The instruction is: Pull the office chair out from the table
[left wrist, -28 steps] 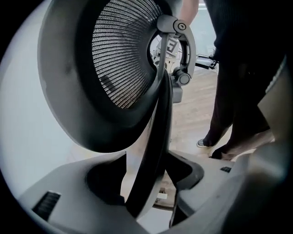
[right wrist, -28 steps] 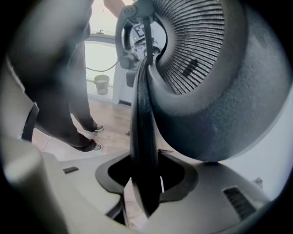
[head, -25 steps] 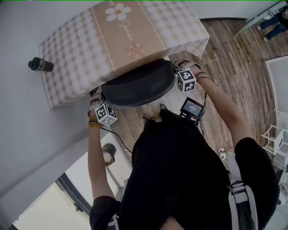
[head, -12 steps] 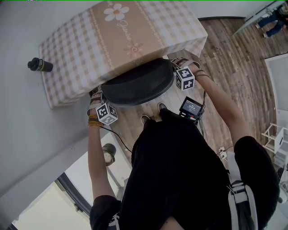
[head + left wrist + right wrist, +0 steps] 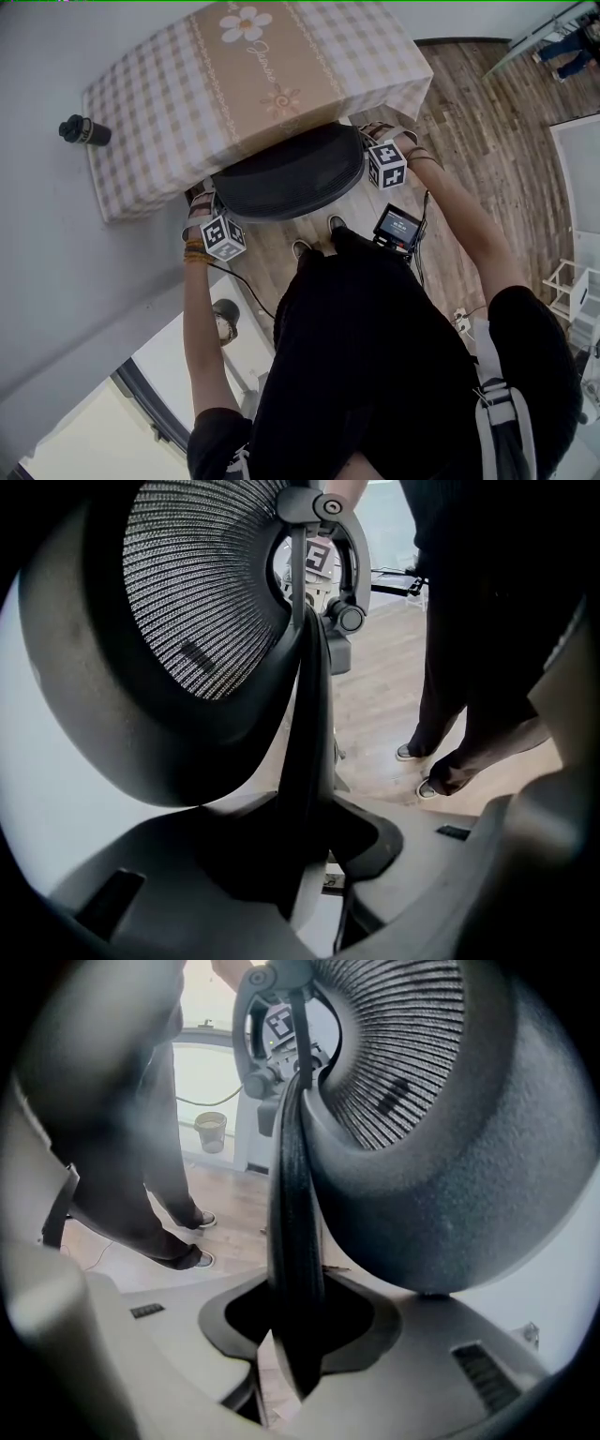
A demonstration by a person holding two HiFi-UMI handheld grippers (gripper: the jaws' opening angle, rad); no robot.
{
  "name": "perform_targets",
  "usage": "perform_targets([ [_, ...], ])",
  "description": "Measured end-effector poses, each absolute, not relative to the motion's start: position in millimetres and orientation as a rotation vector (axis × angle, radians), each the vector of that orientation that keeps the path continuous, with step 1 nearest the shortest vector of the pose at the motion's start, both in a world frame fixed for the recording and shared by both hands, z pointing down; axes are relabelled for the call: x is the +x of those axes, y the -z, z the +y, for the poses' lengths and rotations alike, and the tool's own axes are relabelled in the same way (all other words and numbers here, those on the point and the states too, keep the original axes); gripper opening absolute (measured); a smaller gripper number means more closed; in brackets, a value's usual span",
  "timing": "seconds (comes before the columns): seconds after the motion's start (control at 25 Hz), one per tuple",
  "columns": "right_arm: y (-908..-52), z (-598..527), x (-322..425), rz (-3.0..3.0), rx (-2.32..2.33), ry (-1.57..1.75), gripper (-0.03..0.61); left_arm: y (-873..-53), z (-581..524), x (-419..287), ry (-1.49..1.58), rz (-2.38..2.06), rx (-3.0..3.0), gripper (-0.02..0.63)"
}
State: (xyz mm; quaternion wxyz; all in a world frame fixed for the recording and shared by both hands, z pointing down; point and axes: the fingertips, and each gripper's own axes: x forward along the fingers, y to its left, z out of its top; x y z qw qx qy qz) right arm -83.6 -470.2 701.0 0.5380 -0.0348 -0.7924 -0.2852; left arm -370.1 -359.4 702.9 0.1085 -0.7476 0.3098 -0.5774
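While the office chair (image 5: 286,173) sits pushed in at the near edge of the desk (image 5: 150,122), its seat out of sight under the checked cloth (image 5: 356,56), only its dark backrest (image 5: 197,592) stands clear. That is where the 2 grips go. The left hand-held gripper (image 5: 323,874) is clamped on the thin rim at the backrest's left end. Its jaws have just been closing, and the rim sits in the notch between them. The right hand-held gripper (image 5: 281,1335) takes the matching rim at the right end. Its jaws have also just been closing with the rim between them, and they look pressed onto it. Having 1 grip at each end seems chosen so the chair comes straight back rather than swivelling. Both point steeply down over the backrest, which I judge suits a pull towards the person, whose shoes (image 5: 314,246) stand on the wooden floor (image 5: 469,112) just behind the chair. The pull does not look begun, since the backrest is right at the desk's near edge.
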Motion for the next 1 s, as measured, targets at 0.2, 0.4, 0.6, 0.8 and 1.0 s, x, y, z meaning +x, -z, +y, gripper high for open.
perform_targets([
  [0.2,-698,-456,-82,-1.884,-0.092,0.66,0.124,-700,-348,-367,1.669,0.903,-2.189,0.14],
  [0.4,-699,-442,-79,-1.874,-0.092,0.649,0.124,-699,-334,-363,1.643,0.899,-2.197,0.138],
  [0.6,-695,-425,-79,-1.869,-0.085,0.635,0.124,-697,-318,-358,1.61,0.901,-2.211,0.14],
  [0.8,-695,-405,-75,-1.854,-0.077,0.61,0.127,-696,-299,-354,1.586,0.885,-2.237,0.138],
  [1.0,-696,-388,-74,-1.847,-0.073,0.602,0.127,-693,-283,-352,1.575,0.885,-2.236,0.137],
])
